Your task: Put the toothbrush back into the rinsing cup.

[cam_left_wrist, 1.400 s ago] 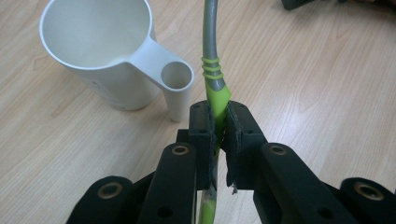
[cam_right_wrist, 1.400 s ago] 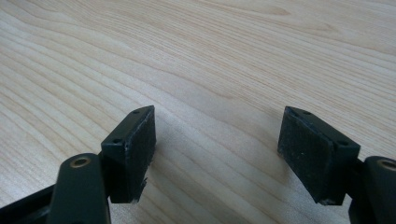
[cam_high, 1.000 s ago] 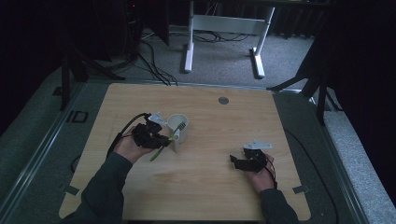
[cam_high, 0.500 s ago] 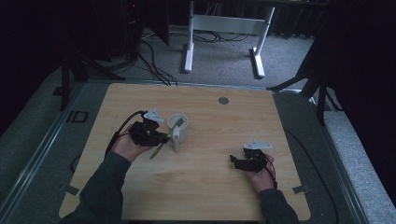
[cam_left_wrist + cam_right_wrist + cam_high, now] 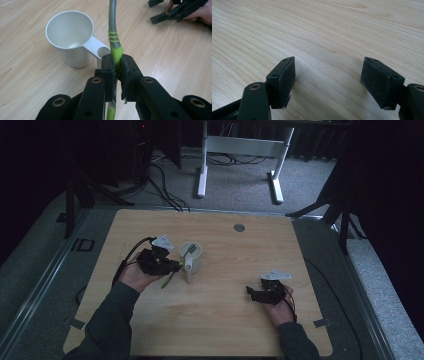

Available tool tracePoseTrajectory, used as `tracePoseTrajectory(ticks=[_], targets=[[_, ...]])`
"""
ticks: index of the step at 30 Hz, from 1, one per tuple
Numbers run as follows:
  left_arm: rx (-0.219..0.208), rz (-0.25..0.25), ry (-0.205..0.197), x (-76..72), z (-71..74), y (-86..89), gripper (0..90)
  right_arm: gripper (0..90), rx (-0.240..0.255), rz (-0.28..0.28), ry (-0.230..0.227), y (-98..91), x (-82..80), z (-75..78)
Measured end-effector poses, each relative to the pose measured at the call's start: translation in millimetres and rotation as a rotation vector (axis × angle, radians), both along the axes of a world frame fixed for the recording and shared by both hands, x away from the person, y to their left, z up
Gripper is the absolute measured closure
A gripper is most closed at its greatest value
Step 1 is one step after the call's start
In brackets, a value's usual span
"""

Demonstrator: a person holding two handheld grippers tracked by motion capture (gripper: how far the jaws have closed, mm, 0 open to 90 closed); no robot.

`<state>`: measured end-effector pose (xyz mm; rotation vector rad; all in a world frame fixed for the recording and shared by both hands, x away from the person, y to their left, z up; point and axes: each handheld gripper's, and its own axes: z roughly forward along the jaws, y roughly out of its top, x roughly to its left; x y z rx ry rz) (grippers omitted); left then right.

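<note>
L gripper [image 5: 117,72]: jaws clamped on green toothbrush [image 5: 112,30] handle, brush head over white cup [image 5: 191,257] at centre-left of frame, not yet dropped in. R gripper [image 5: 328,78], lower right: jaws apart, nothing between, idle on desk [image 5: 225,320]. Judged near halfway; release pending.

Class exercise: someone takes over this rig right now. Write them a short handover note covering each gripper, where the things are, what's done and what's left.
Left gripper: shut on the green-and-grey toothbrush, gripping its green handle.
Right gripper: open, holding nothing, low over the bare wooden table.
White cup: upright beside the left gripper, handle turned towards it; in the high view the brush head is over the cup's mouth.
Done: toothbrush picked up and brought to the cup.
Left, probably: lower it in and release.
</note>
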<state>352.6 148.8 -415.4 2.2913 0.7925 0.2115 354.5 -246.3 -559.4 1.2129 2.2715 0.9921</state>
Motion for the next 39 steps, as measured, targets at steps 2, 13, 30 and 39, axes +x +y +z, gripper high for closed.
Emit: tracePoseTrajectory(ticks=[2, 13, 30, 39], targets=[[-0.003, -0.002, -0.002, 0.0, 0.9, 0.2, 82.2, 27.3, 0.0, 0.0, 0.0, 0.0, 0.0, 0.0], [-0.016, 0.003, -0.014, 0.2, 4.8, 0.4, 82.3, 27.3, 0.0, 0.0, -0.001, 0.0, 0.0, -0.1], [-0.036, 0.017, -0.032, 0.7, 8.9, 2.1, 82.2, 27.3, 0.001, 0.0, 0.0, 0.1, 0.0, -0.1], [-0.048, 0.027, -0.035, 2.3, 9.4, 3.8, 82.2, 27.3, 0.0, 0.0, 0.0, 0.0, 0.0, -0.1]])
